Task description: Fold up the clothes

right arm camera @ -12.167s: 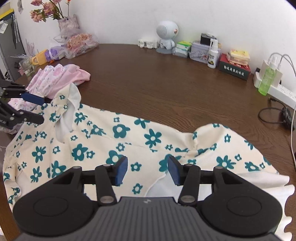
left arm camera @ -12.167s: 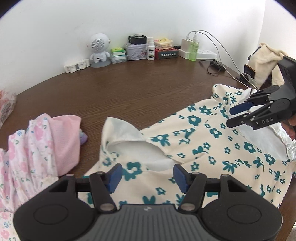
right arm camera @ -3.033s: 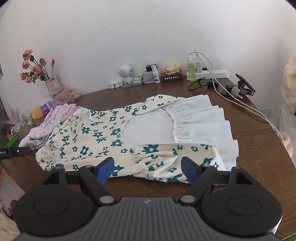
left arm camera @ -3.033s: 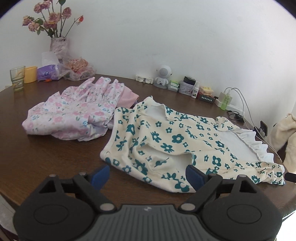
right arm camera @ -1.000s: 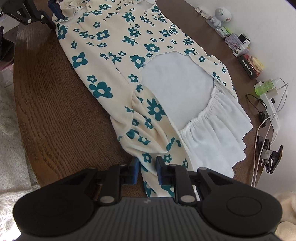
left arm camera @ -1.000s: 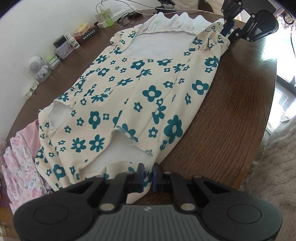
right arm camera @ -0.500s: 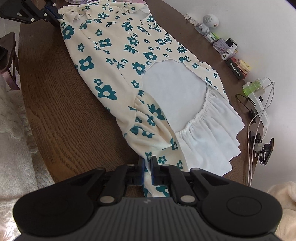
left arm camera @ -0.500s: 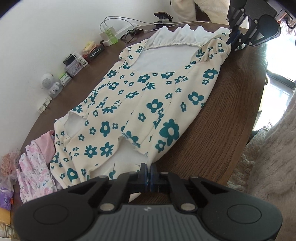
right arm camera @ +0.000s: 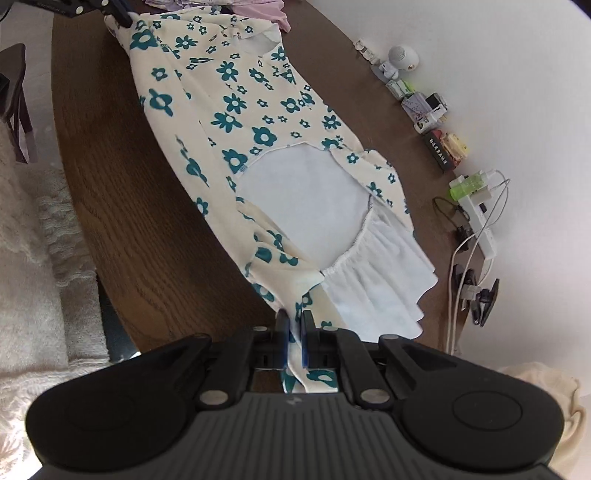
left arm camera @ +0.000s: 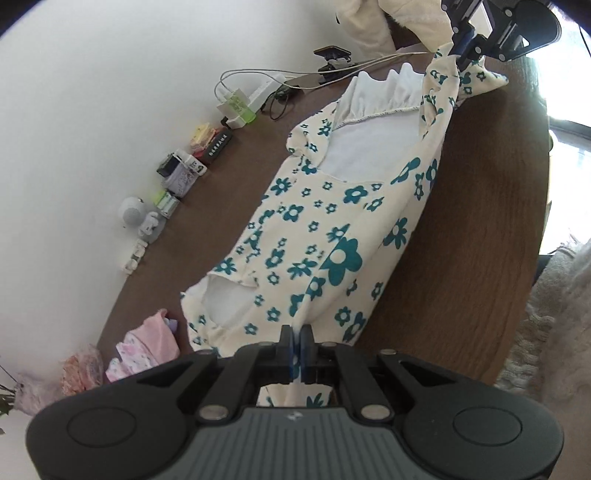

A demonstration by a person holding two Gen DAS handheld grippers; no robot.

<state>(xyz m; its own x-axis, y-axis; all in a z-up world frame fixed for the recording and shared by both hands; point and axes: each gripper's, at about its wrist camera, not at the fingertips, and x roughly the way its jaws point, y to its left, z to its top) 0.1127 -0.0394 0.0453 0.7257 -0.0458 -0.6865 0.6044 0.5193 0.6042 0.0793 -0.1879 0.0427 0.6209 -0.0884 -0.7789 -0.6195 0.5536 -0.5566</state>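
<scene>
A cream dress with teal flowers (left arm camera: 332, 236) lies stretched along the near edge of the brown table (left arm camera: 491, 206). It also shows in the right wrist view (right arm camera: 240, 110), with its white lining and white ruffled hem (right arm camera: 376, 291). My left gripper (left arm camera: 296, 339) is shut on the dress's near edge at the shoulder end and lifts it. My right gripper (right arm camera: 294, 325) is shut on the near edge at the hem end, raised off the table; it also shows in the left wrist view (left arm camera: 467, 48). The left gripper shows in the right wrist view (right arm camera: 118, 14).
Pink floral clothes (left arm camera: 144, 350) lie beyond the dress's shoulder end. Along the wall stand a white robot toy (left arm camera: 135, 218), small boxes and bottles (left arm camera: 184, 173), and a power strip with cables (right arm camera: 480, 221). A black clip (right arm camera: 480, 299) lies near the hem. A fluffy rug (right arm camera: 33, 258) lies below the table.
Both grippers have gone from nearly shut to shut on the dress's near edge and risen, lifting that edge off the table and pulling it taut between them.
</scene>
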